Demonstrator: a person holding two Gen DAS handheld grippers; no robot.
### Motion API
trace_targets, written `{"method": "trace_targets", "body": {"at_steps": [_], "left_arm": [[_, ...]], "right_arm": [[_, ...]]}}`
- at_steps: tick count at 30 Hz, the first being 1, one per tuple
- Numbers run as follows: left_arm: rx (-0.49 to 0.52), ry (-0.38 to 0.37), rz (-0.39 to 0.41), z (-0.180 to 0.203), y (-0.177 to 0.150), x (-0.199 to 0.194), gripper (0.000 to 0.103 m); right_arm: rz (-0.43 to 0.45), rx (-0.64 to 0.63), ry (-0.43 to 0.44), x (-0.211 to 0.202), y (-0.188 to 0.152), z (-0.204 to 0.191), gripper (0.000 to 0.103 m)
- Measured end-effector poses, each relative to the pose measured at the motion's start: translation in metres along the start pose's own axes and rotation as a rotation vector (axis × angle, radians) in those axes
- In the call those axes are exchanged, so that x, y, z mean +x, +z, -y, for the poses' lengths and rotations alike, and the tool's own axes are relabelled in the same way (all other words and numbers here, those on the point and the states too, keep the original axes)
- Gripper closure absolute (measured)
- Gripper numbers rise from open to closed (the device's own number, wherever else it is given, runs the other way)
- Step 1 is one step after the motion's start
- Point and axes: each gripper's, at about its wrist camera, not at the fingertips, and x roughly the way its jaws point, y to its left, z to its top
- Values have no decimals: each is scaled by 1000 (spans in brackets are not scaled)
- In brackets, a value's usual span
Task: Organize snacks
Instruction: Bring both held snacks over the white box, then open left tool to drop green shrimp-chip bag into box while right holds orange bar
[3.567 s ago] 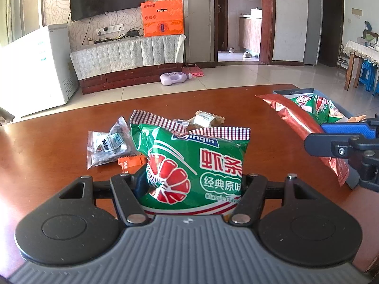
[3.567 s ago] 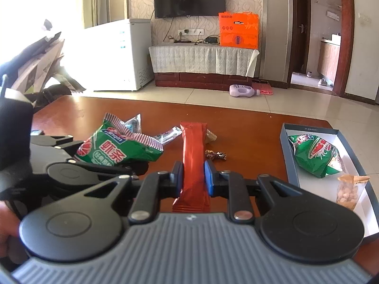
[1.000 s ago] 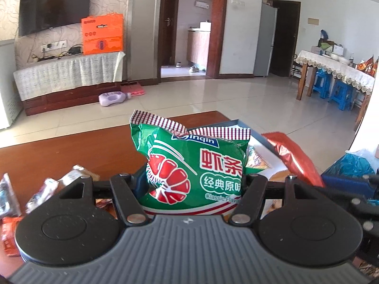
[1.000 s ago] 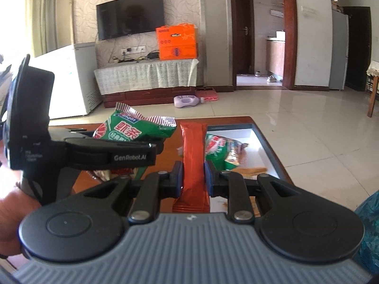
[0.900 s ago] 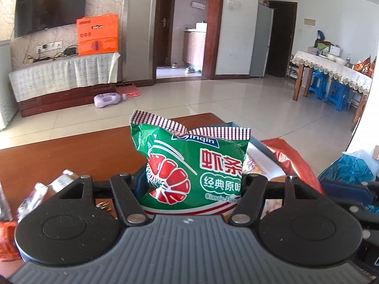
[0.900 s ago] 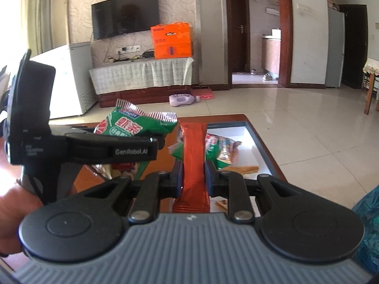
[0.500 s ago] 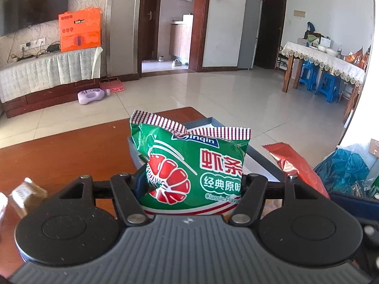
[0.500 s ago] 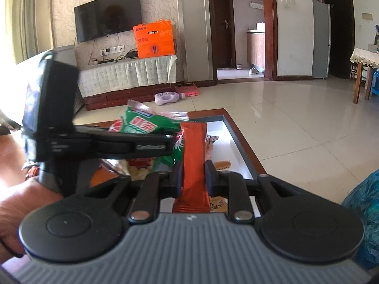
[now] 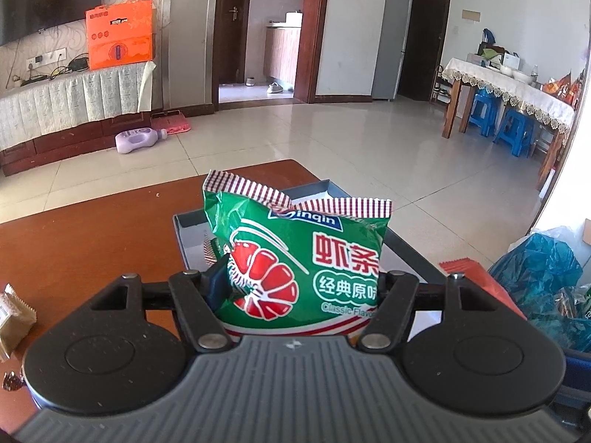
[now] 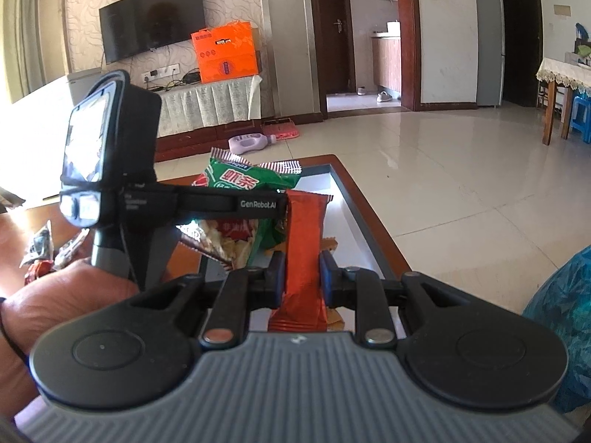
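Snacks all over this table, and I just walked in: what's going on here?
A person is sorting snacks with two handheld grippers. The left gripper carries a green shrimp-stick bag over the blue-rimmed white tray; its jaws are opening with the bag between them. The right gripper is clamped on a long orange-red foil packet beside it. Other packets already lie in the tray.
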Motion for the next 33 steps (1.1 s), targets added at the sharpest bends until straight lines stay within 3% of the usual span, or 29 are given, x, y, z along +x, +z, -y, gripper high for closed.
{"method": "trace_targets", "body": {"at_steps": [11,33], "left_arm": [[-4,-23,10,-5,3,-10,7],[-50,28,69,-46,-8,-95,5]], "right_arm": [[-9,9,-13,4,3,-5,80],[-35,-15,6,39,-5,-23,80]]}}
